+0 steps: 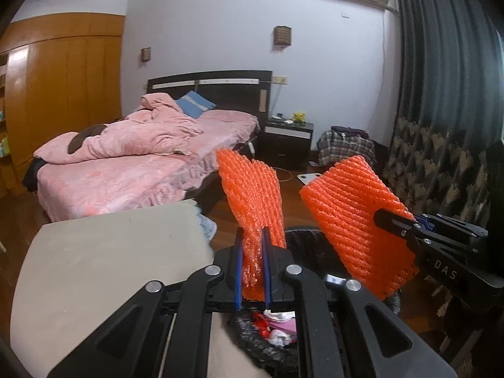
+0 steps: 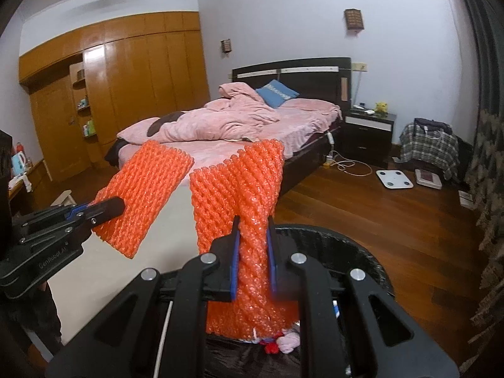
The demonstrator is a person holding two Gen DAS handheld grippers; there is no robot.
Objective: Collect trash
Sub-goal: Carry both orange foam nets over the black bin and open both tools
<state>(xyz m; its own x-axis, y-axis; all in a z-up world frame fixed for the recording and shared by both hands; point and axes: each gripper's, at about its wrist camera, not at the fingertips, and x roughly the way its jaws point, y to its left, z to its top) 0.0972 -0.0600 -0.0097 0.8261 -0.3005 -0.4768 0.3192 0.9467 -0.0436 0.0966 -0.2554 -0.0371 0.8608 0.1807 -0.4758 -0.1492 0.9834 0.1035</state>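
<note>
Above the black-lined trash bin's (image 2: 362, 245) rim: two orange foam nets, left net (image 1: 252, 195) and right net (image 2: 239, 195), long axes upright, pinched in left gripper (image 1: 252, 271) and right gripper (image 2: 253, 258); beige table (image 1: 110, 252) edge beside, bare wooden floor (image 2: 362, 208) beyond.

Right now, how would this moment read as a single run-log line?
left gripper: shut on orange foam net | right gripper: shut on second orange foam net | both above black-lined trash bin | trash already inside
</note>
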